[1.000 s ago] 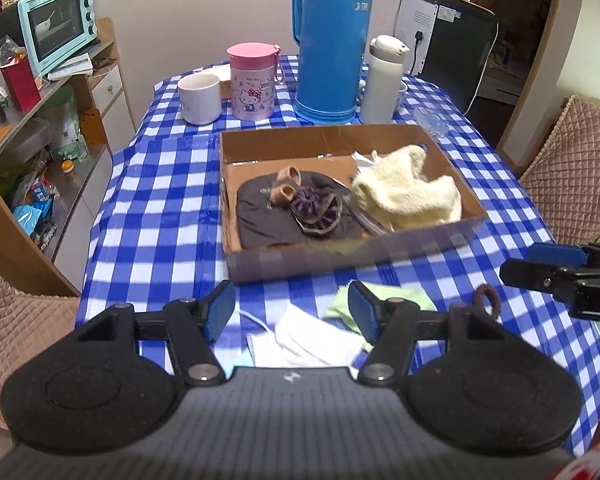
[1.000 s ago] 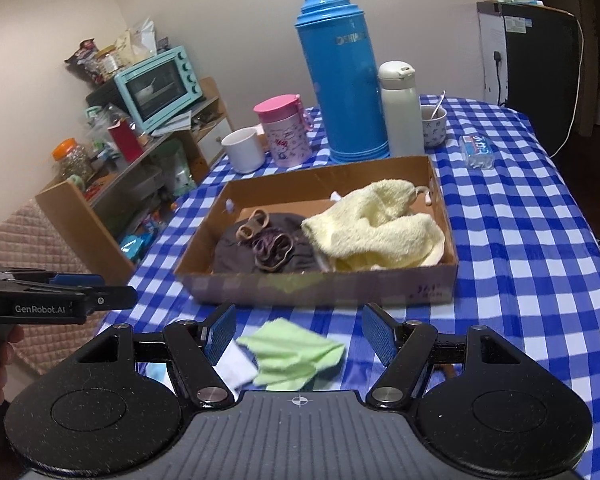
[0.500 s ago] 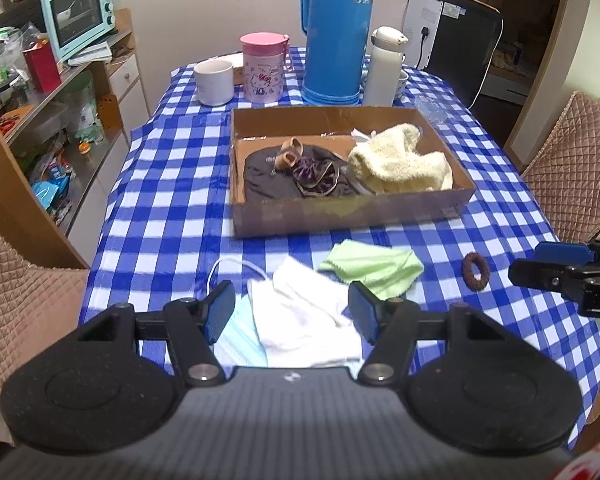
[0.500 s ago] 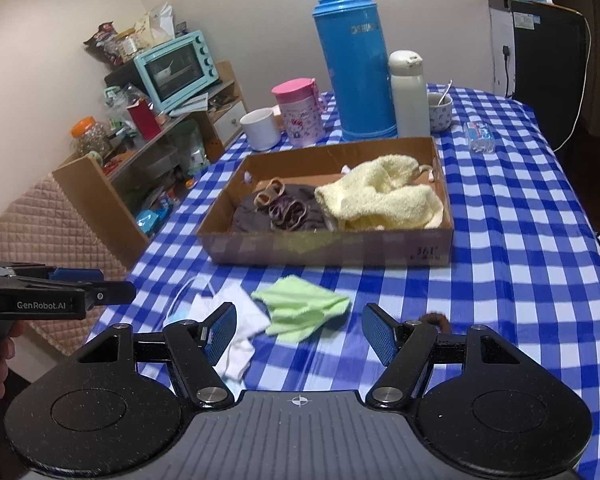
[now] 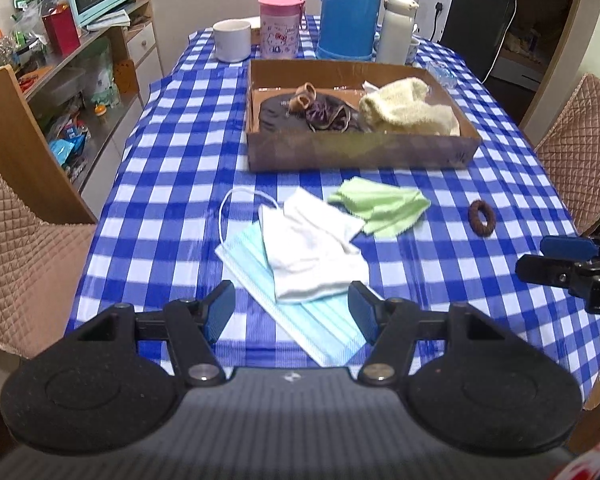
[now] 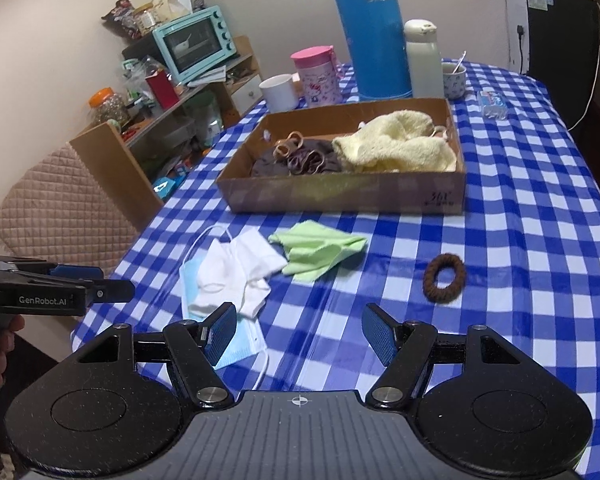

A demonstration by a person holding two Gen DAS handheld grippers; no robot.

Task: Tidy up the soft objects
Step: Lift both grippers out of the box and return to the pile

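A cardboard box [image 5: 364, 148] [image 6: 340, 196] on the checked table holds a yellow towel [image 5: 410, 110] [image 6: 396, 144], a dark cloth [image 5: 276, 114] and hair ties [image 6: 296, 152]. In front of it lie a green cloth [image 5: 380, 204] [image 6: 316, 250], a white cloth [image 5: 312, 248] [image 6: 236, 276] on a blue face mask [image 5: 300, 316] [image 6: 228, 344], and a brown scrunchie [image 5: 481, 218] [image 6: 444, 278]. My left gripper [image 5: 292, 308] is open and empty above the mask. My right gripper [image 6: 300, 332] is open and empty, near the table's front edge.
A blue thermos [image 5: 348, 8], white bottle [image 5: 396, 28], pink cup [image 5: 280, 28] and white mug [image 5: 232, 40] stand behind the box. Padded chairs [image 5: 20, 252] [image 5: 580, 140] flank the table. A cluttered shelf with a teal oven [image 6: 196, 40] is at the left.
Both grippers have pulled back from the box toward the table's near edge, bringing the white cloth, mask and scrunchie into full view. Both stay open.
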